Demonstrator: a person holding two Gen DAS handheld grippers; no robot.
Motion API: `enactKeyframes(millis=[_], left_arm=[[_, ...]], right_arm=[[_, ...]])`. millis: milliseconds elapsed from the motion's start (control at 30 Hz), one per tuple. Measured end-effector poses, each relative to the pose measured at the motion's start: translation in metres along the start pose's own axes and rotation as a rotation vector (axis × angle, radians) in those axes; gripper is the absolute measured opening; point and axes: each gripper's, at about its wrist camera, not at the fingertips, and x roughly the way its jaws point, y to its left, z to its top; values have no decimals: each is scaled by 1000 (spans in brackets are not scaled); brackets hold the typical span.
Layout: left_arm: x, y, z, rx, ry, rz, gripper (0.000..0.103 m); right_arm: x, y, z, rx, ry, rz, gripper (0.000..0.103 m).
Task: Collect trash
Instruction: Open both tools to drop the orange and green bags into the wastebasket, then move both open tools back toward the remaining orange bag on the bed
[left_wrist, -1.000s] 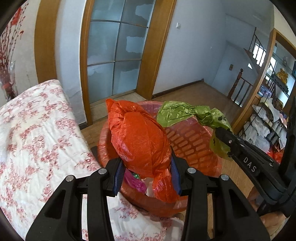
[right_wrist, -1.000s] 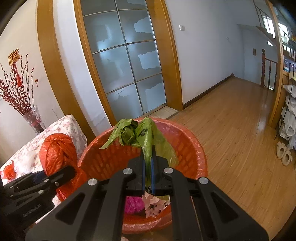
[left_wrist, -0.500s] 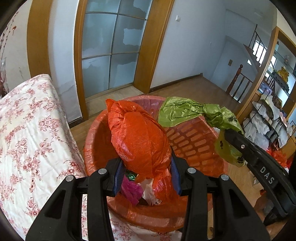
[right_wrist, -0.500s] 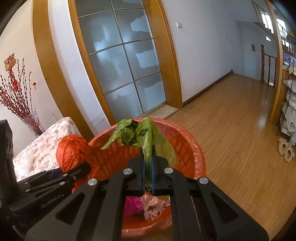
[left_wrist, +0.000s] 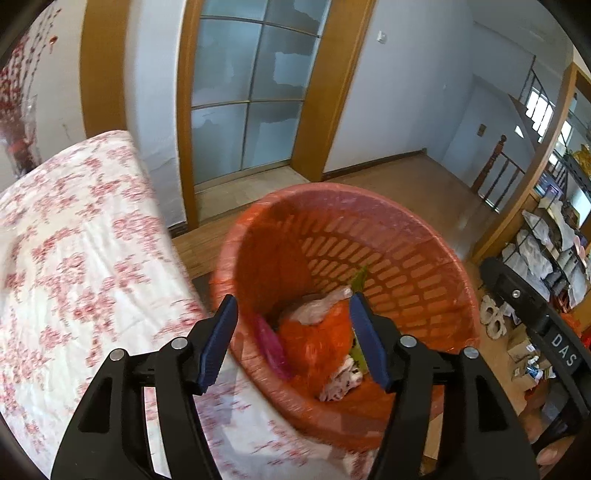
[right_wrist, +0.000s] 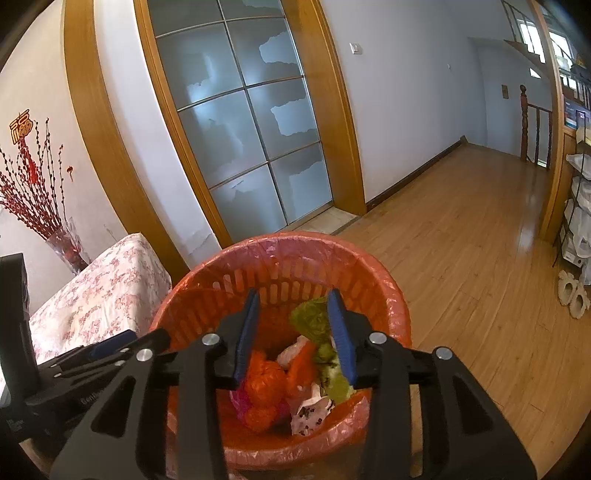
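Right wrist view: below both tongs stands a round orange slatted plastic basket (right_wrist: 280, 258) lined with thin film, beside a floral-clothed table (left_wrist: 74, 258). Inside lie a crumpled orange plastic bag (right_wrist: 264, 384) and green plastic bag (right_wrist: 314, 321). Left tongs (left_wrist: 293, 338) and right tongs (right_wrist: 293, 328) hold nothing, jaws opening, apparently to let the bags drop.

The basket's (right_wrist: 280, 243) mouth stood uncovered from above, its slotted wall ringing the trash on every side. An orange bag (right_wrist: 264, 384) and a green bag (right_wrist: 314, 323) filled the bottom, leaving room only above them. The bed (left_wrist: 74, 258) pressed close on the basket's left. The left gripper (left_wrist: 293, 336) and right gripper (right_wrist: 293, 330), jaws opening, both crowded the near rim. Bare floor (right_wrist: 461, 258) lay clear to the right.
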Motion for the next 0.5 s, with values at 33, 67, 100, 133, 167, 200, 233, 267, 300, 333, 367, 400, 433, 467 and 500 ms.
enactKeyframes(millis=[33, 67, 100, 133, 167, 200, 233, 267, 300, 333, 367, 400, 433, 467, 500], left_arm=[[-3, 6, -2, -3, -2, 9, 62], [-8, 12, -3, -7, -6, 23, 62], [-12, 16, -4, -9, -8, 33, 62], [-16, 22, -4, -12, -11, 47, 62], [-22, 30, -6, -18, -17, 65, 63], [-26, 33, -6, -23, -21, 79, 63], [-31, 40, -7, -29, -26, 100, 63], [-37, 49, -8, -38, -33, 126, 64], [-41, 57, -9, -45, -38, 145, 66], [-48, 68, -11, -57, -47, 172, 68], [-53, 74, -13, -66, -54, 192, 70], [-60, 86, -15, -79, -63, 220, 70], [-66, 96, -17, -90, -70, 244, 70], [-72, 108, -19, -103, -77, 269, 71], [-80, 121, -21, -120, -84, 300, 72]], right_arm=[[-1, 2, 0, -5, 0, 1, 44], [-3, 3, -1, -9, 0, 2, 47], [-4, 6, -3, -16, -1, 4, 52], [-6, 8, -3, -21, -2, 6, 54], [-7, 12, -4, -30, -4, 10, 58], [-8, 16, -4, -38, -4, 15, 60], [-9, 20, -5, -43, -3, 19, 62], [-9, 24, -6, -51, -1, 25, 64], [-10, 29, -7, -60, 2, 34, 67], [-10, 35, -8, -69, 4, 42, 68], [-10, 40, -10, -78, 7, 50, 69], [-10, 46, -10, -86, 10, 58, 70], [-10, 50, -11, -92, 13, 64, 71], [-10, 55, -12, -99, 16, 73, 72], [-10, 62, -14, -110, 20, 84, 72]])
